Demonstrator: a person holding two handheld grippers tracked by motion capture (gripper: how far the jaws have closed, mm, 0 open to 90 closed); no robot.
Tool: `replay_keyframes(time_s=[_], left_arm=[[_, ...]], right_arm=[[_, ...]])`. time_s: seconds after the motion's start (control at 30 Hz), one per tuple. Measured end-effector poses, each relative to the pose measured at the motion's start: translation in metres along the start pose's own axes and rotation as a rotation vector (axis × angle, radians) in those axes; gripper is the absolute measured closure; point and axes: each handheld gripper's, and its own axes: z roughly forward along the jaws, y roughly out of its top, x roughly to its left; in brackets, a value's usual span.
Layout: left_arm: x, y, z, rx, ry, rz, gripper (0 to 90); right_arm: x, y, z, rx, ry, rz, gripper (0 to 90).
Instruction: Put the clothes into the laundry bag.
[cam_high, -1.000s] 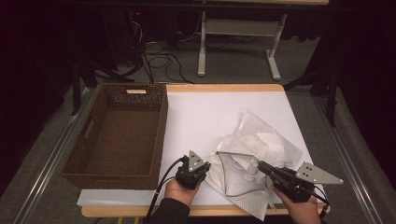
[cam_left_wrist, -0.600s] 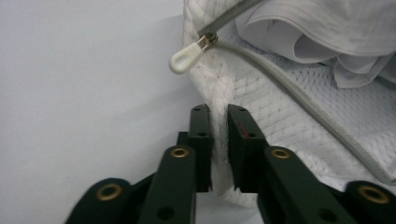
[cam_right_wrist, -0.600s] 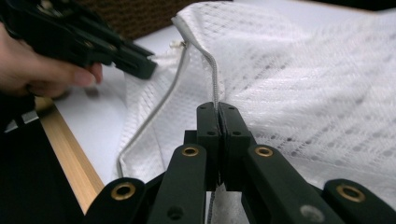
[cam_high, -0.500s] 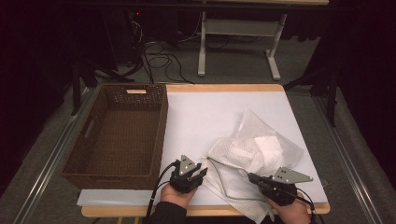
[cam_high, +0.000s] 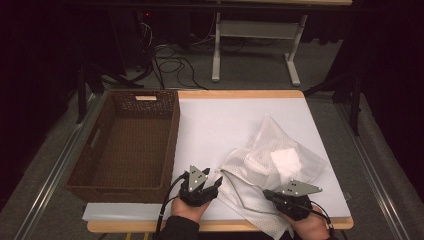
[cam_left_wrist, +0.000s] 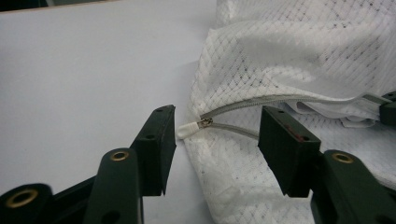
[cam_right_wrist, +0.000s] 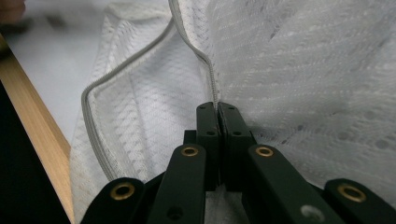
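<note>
Dark floor and cables fill the upper part of the high view, and below them a white-topped table (cam_high: 225, 120) takes the middle of the frame, with a brown wicker basket (cam_high: 95, 172) at centre left. A white mesh laundry bag (cam_high: 280, 150) lies at lower right of centre, its zip partly open along the near edge, with something pale and folded inside, hard to make out through the mesh. At bottom centre the left gripper (cam_high: 205, 184) sits just beside the bag's left corner; its jaws have just been opening and now stand about halfway apart, with the small white zip pull (cam_left_wrist: 189, 130) lying loose between them, touched by neither pad. At lower right the right gripper (cam_high: 272, 194) has its jaws pressed together on the bag's mesh right beside the zip track (cam_right_wrist: 211, 84), pinching the fabric.
</note>
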Motion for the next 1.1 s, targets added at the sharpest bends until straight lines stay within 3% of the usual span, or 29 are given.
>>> replay_keyframes(time_s=[0.23,0.57,0.73,1.1], left_arm=[[-0.002,0.0,0.0,0.001,-0.002,0.007,41.2],[-0.003,-0.001,0.002,0.016,0.006,0.039,38.4],[-0.003,0.0,0.001,0.014,0.012,0.041,36.8],[-0.002,0.0,0.001,0.016,0.029,0.034,35.2]], right_arm=[[0.002,-0.004,0.01,0.074,0.0,-0.023,89.4],[0.003,-0.002,0.009,0.072,0.014,-0.016,87.2],[0.003,0.001,-0.001,0.005,0.05,-0.006,76.0],[0.008,0.013,-0.026,-0.152,0.077,-0.005,71.7]])
